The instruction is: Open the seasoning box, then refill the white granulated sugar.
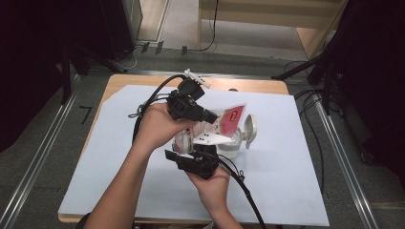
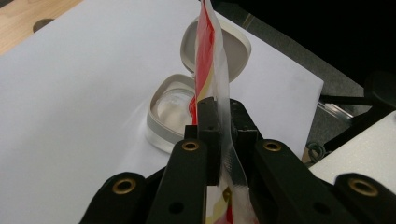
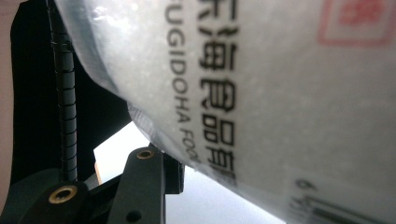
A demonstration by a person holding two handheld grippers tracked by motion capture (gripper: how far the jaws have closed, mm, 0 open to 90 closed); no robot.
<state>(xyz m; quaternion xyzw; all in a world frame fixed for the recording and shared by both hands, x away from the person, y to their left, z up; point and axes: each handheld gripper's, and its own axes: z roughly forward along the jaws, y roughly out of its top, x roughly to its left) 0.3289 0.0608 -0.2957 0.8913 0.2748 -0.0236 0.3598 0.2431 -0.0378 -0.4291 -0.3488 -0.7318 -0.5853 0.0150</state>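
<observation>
Item: red-and-white food packet (image 1: 228,121), held above an open round container (image 1: 237,141) on the white sheet (image 1: 286,181); lid hinged up, container apparently empty, so no contents appear tipped in yet; opening or pouring seems to remain. Left gripper (image 2: 223,116): jaws closed on the packet's edge, film pinched upright between them. Right gripper (image 1: 198,162): pressed against the packet's underside; grip cannot be told. Left gripper view supplies the container's clear inner tray; right gripper view supplies the packet's printed lettering at close range; high view supplies both hands and the layout.
</observation>
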